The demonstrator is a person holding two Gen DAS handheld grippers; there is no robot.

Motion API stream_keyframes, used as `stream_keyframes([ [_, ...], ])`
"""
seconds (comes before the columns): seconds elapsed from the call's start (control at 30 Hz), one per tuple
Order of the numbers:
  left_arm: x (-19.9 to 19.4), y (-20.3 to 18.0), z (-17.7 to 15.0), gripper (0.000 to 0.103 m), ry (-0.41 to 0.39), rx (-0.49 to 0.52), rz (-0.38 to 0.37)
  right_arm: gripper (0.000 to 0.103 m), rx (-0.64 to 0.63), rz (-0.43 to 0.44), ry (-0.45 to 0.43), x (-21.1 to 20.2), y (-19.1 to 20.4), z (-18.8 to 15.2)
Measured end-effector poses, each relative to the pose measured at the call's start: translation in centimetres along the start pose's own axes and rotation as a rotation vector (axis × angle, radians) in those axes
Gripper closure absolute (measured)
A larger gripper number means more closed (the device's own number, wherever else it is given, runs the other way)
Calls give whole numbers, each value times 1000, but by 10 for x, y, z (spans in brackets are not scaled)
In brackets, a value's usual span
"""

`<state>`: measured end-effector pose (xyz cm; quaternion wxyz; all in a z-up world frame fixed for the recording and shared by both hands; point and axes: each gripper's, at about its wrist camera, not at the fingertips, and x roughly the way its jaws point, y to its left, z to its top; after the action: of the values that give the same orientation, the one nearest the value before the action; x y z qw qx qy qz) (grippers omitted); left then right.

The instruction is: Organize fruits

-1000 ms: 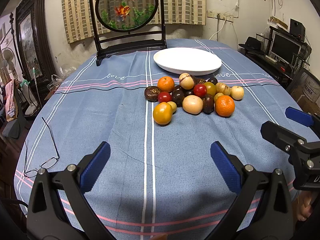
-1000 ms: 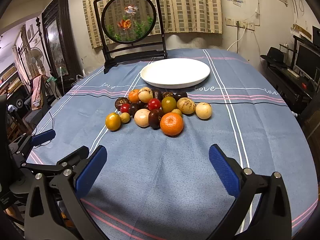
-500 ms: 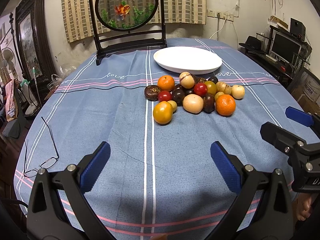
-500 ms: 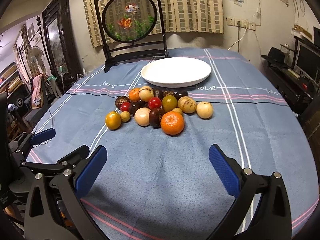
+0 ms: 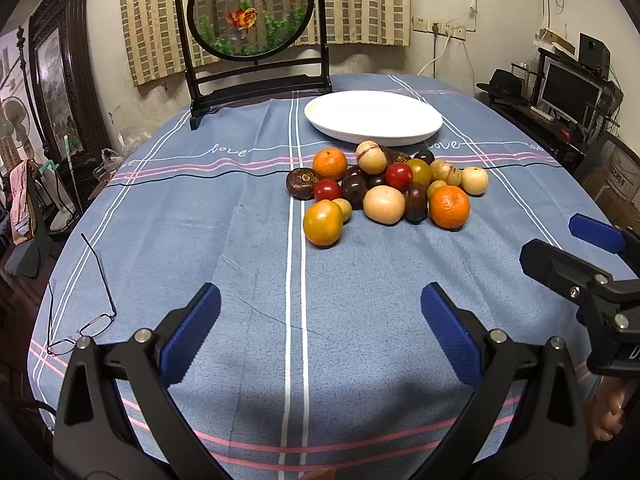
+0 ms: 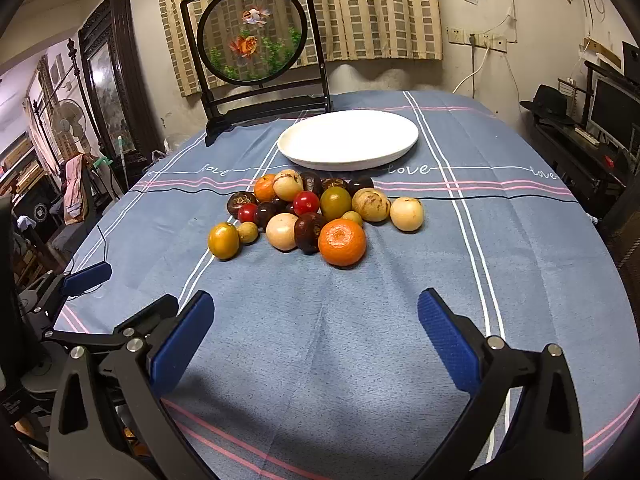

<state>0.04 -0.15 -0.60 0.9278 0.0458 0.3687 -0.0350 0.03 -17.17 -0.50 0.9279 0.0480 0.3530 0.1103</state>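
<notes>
The left gripper (image 5: 320, 316) is hovering low over the near edge of the worktop (image 5: 200, 240), jaws spread wide and carrying nothing, and the right gripper (image 6: 314, 322) is doing the same beside it, fully parted and empty. Compared with a second ago both cameras are creeping forward: the fruit pile (image 5: 384, 188) is sitting a touch closer and lower in each view, though the shift is slight and nothing in the heap is budging. So this is looking like the opening approach, with no fruit lifted yet. Out ahead, the pile is lying in the middle of the blue striped cloth, a tight cluster with most pieces touching their neighbours. Nearest the right gripper is the big orange (image 6: 342, 242), pressed against a dark brown fruit (image 6: 308, 232); nearest the left gripper is the yellow-orange fruit (image 5: 322, 223), poking out at the front left edge of the heap. Just behind the pile the white plate (image 6: 348, 140) is waiting, bare, the likely home for the fruit. Off to the left a pair of glasses (image 5: 80, 320) is resting on the cloth, well apart from the action. Those front pieces are looking like the easiest first picks, since the round fruit behind could roll if nudged.
</notes>
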Motion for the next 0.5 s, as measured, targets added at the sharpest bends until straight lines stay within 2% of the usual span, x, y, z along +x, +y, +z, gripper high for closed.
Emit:
stream_keyframes([
  [0.5, 4, -1, 0, 2, 10, 6, -2, 1, 5, -8, 10, 4, -1, -1],
])
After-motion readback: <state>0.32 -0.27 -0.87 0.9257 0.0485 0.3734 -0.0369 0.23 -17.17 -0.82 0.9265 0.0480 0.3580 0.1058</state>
